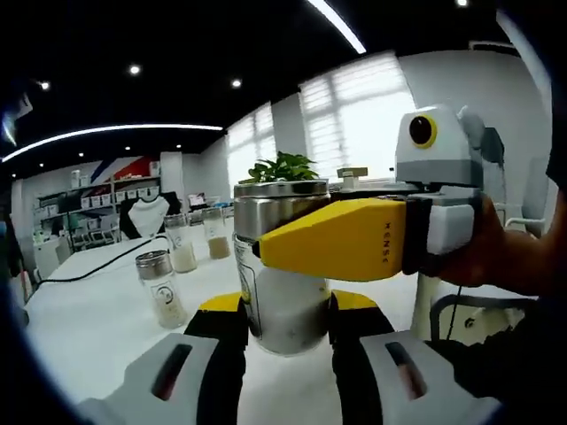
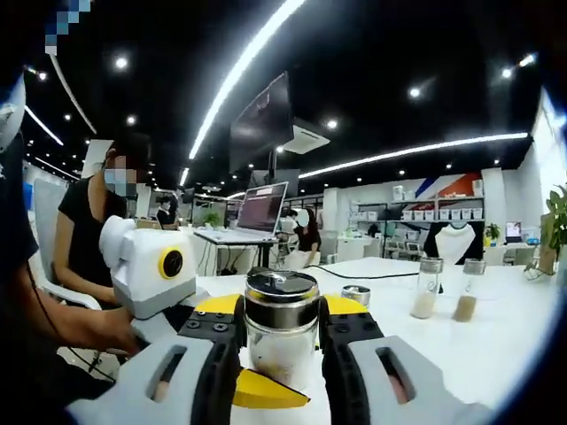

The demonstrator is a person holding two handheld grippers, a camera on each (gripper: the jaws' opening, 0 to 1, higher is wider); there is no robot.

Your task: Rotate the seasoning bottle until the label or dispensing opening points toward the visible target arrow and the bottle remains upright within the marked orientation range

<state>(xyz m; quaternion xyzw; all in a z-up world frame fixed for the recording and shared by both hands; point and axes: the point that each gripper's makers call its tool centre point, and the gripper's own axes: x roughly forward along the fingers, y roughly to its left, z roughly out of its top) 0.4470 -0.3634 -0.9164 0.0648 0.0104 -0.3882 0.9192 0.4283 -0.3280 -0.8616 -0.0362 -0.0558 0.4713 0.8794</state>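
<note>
Left gripper (image 1: 285, 332): jaws parted about as wide as the seasoning bottle (image 1: 282, 266) and set against its lower sides; the bottle stands upright between them; in the right gripper view this gripper (image 2: 251, 390) comes in from the left, white body with a yellow-ringed lens, its yellow tip low in front of the bottle

Right gripper (image 2: 280, 350): jaws parted to the bottle's width, black and yellow pads against the glass on both sides, closed on it; in the left gripper view this gripper (image 1: 266, 246) reaches in from the right, a yellow jaw lying across the bottle's upper part, held by a hand (image 1: 496, 248)

Seasoning bottle: glass body with a metal cap (image 2: 282, 288), pale contents in the lower part; upright on the white table (image 1: 89, 319), between both pairs of jaws; which way its label or opening faces, cannot tell

Table: white, smooth; a smaller shaker (image 1: 161, 288) stands to the left of the bottle in the left gripper view; two more jars (image 1: 182, 243) stand farther behind it; a black cable (image 1: 97, 266) runs across the top beyond the shaker; a green plant (image 1: 282, 166) shows just behind the bottle's cap

Right gripper view, beyond the bottle: two small jars (image 2: 427, 288) to the right on the table; a small metal lid (image 2: 356, 295) near the bottle

Room: open office with dark ceiling, strip lights, bright windows with blinds (image 1: 354, 115), shelves along the far wall; a seated person (image 2: 93, 239) in black to the left of the bottle; a laptop (image 2: 260, 211) on a desk behind
</note>
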